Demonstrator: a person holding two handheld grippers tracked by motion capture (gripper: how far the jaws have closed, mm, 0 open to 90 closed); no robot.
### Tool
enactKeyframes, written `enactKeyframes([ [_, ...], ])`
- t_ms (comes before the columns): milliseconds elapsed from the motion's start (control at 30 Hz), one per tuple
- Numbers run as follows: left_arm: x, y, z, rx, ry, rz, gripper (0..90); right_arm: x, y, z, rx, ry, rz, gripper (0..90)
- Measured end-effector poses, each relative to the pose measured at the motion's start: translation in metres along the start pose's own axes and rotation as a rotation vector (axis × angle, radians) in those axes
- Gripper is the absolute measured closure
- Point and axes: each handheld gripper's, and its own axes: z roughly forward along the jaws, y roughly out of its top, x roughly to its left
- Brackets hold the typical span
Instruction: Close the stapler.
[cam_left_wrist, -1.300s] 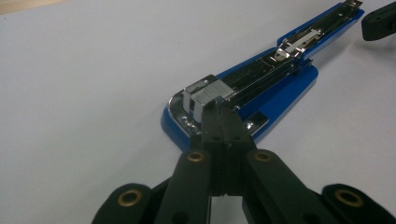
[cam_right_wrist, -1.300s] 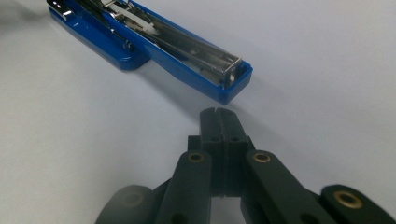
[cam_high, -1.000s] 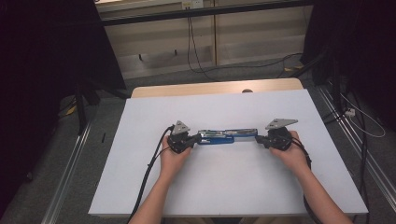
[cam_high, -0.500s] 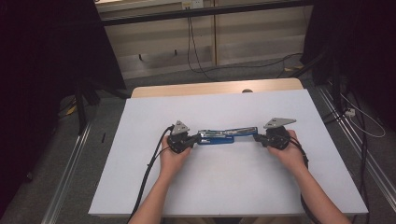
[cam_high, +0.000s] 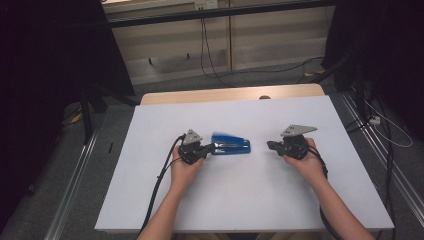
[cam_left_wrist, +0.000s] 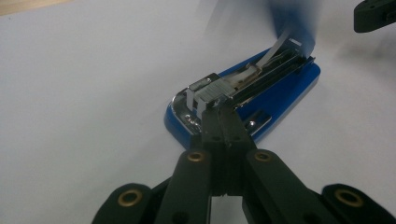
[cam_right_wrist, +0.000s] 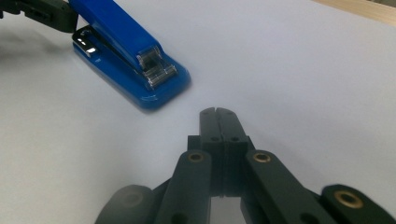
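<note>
1. Right gripper (cam_high: 272, 145) pulled back toward the desk's right edge, jaws pressed together on nothing; half a second ago up against the stapler's far end, now well apart from it.
2. Left gripper (cam_high: 209, 148) clamped shut on the stapler's metal front, pinning it.
3. Stapler (cam_high: 231, 144) lying mid-desk (cam_high: 260, 200), blue top blurred in the left gripper view, apparently swinging shut.
4. Probably released after opening or stretching; reloading or closing likely next.

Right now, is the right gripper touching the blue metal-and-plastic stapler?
No: in the high view the right gripper sits apart from the blue stapler, bare white table between them.
</note>
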Motion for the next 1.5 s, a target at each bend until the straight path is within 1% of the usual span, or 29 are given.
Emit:
enactKeyframes([
  [67, 0.0, 0.0, -0.002, -0.003, -0.006, -0.004, 90.0, 0.001, 0.0, 0.0, -0.004, 0.008, 0.003, 90.0],
  [100, 0.001, -0.001, -0.003, -0.007, -0.012, -0.013, 90.0, 0.002, 0.0, 0.0, -0.005, 0.013, 0.005, 90.0],
  [133, 0.001, -0.001, -0.004, -0.011, -0.018, -0.021, 89.8, 0.003, 0.0, 0.0, -0.01, 0.02, 0.009, 88.4],
  [167, 0.001, -0.001, -0.007, -0.008, -0.016, -0.017, 88.6, 0.004, 0.0, 0.0, -0.015, 0.023, 0.012, 86.9],
  [233, 0.001, -0.001, -0.011, -0.025, -0.026, -0.036, 85.5, 0.006, -0.001, -0.001, -0.019, 0.029, 0.021, 81.8],
  [267, 0.001, -0.001, -0.014, -0.032, -0.029, -0.051, 82.5, 0.007, -0.001, -0.003, -0.025, 0.035, 0.028, 79.0],
  [333, 0.001, -0.001, -0.019, -0.04, -0.038, -0.057, 75.5, 0.008, -0.002, -0.006, -0.033, 0.036, 0.037, 71.6],
  [400, 0.0, -0.001, -0.025, -0.036, -0.035, -0.069, 64.1, 0.01, -0.002, -0.009, -0.039, 0.036, 0.048, 59.9],
  [433, 0.0, -0.001, -0.028, -0.035, -0.039, -0.07, 62.4, 0.011, -0.002, -0.011, -0.041, 0.035, 0.048, 57.5],
  [467, 0.0, 0.0, -0.031, -0.036, -0.034, -0.074, 59.6, 0.013, -0.003, -0.013, -0.046, 0.032, 0.052, 55.7],
  [500, 0.0, 0.0, -0.034, -0.043, -0.035, -0.085, 54.0, 0.014, -0.003, -0.015, -0.05, 0.03, 0.055, 52.5],
  [533, 0.0, -0.001, -0.038, -0.05, -0.042, -0.094, 50.6, 0.015, -0.003, -0.017, -0.054, 0.028, 0.059, 49.9],
  [567, 0.0, -0.001, -0.041, -0.058, -0.048, -0.092, 50.1, 0.017, -0.003, -0.02, -0.058, 0.025, 0.061, 48.8],
  [633, -0.002, -0.001, -0.047, -0.052, -0.04, -0.082, 45.3, 0.019, -0.004, -0.026, -0.072, 0.028, 0.064, 44.4],
  [667, -0.003, -0.002, -0.049, -0.058, -0.037, -0.087, 42.9, 0.021, -0.005, -0.028, -0.081, 0.026, 0.071, 42.1],
  [767, -0.005, -0.002, -0.059, -0.056, -0.029, -0.076, 36.8, 0.026, -0.008, -0.036, -0.084, 0.024, 0.061, 37.0],
  [833, -0.006, -0.002, -0.065, -0.067, -0.02, -0.069, 32.6, 0.03, -0.011, -0.042, -0.086, 0.023, 0.06, 35.1],
  [900, -0.006, -0.004, -0.068, -0.074, -0.018, -0.072, 28.8, 0.031, -0.014, -0.047, -0.09, 0.019, 0.055, 32.6],
  [967, -0.005, -0.006, -0.07, -0.072, -0.012, -0.07, 26.0, 0.034, -0.018, -0.052, -0.099, 0.013, 0.068, 30.0],
  [1033, -0.004, -0.007, -0.071, -0.074, -0.009, -0.085, 24.0, 0.035, -0.023, -0.057, -0.1, 0.009, 0.066, 28.3],
  [1133, -0.004, -0.007, -0.072, -0.079, -0.012, -0.088, 21.6, 0.036, -0.028, -0.063, -0.105, 0.003, 0.069, 26.0],
  [1233, -0.005, -0.008, -0.075, -0.051, -0.001, -0.057, 17.5, 0.039, -0.034, -0.069, -0.095, -0.001, 0.052, 25.1],
  [1300, -0.005, -0.01, -0.079, -0.051, 0.0, -0.057, 15.9, 0.041, -0.036, -0.071, -0.081, -0.009, 0.04, 23.7],
  [1400, -0.004, -0.014, -0.085, -0.055, 0.012, -0.059, 13.7, 0.044, -0.041, -0.074, -0.071, -0.006, 0.042, 21.6],
  [1500, -0.002, -0.018, -0.091, -0.054, 0.016, -0.073, 12.9, 0.045, -0.044, -0.077, -0.068, -0.007, 0.037, 20.1],
])
